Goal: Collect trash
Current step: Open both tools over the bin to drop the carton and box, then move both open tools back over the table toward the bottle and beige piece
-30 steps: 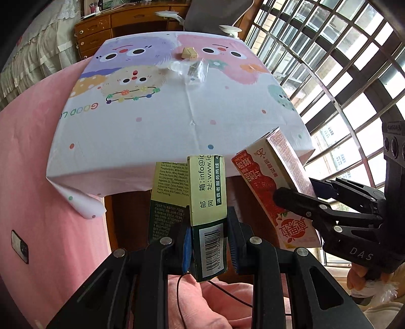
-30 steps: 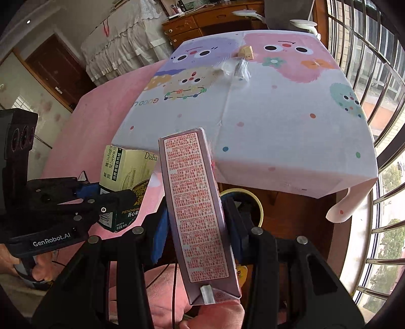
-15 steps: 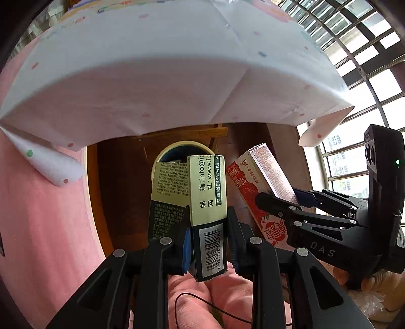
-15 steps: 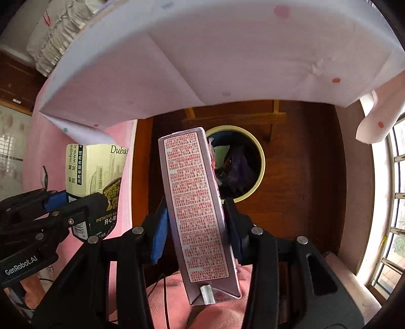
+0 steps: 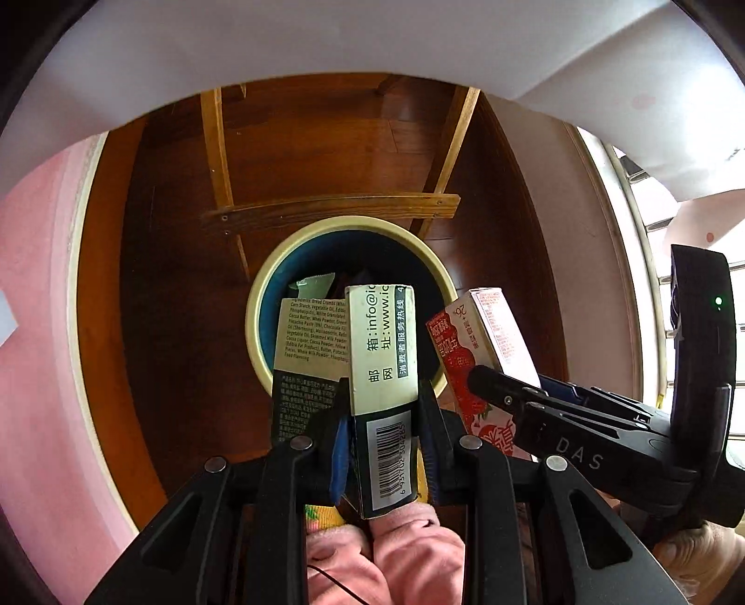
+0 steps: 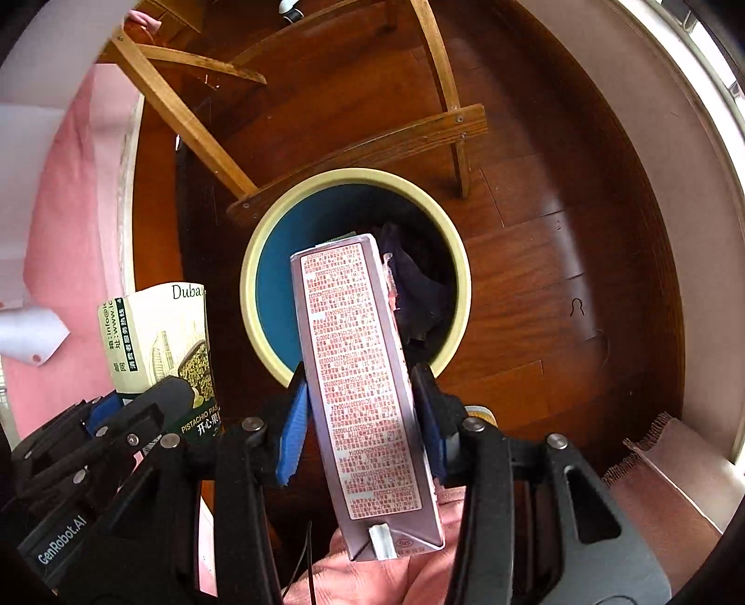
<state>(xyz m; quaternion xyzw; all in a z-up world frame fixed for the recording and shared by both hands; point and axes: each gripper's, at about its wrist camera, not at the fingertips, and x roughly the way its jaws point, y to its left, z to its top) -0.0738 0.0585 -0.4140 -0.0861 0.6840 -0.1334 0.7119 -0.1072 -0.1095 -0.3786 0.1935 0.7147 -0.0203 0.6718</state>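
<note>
While both grippers hang above the floor under the table, each one is clamped on a piece of trash. The left gripper (image 5: 384, 437) holds a pale green pistachio box (image 5: 382, 372) between its two blue-padded fingers (image 5: 339, 453); the box stands nearly upright, with its barcode end toward the camera. In the left wrist view the box covers the lower part of the round bin (image 5: 279, 284), which sits at 12 o'clock from the gripper. The bin has a cream rim and a blue inside, and some dark trash and a pale wrapper lie in it.

The right gripper (image 6: 363, 433) is closed on a pink juice carton (image 6: 363, 386), which leans a little to the left at its top. In the right wrist view the carton's top end is over the mouth of the bin (image 6: 260, 260). The left gripper (image 6: 153, 409) appears there at 9 o'clock, with the pistachio box (image 6: 158, 344) beside the bin rim, not over it.

A wooden chair frame (image 6: 363, 139) stands on the brown wooden floor (image 6: 558, 232) just behind the bin, at 12 o'clock. The white tablecloth (image 5: 372, 42) hangs along the top of the left view.
</note>
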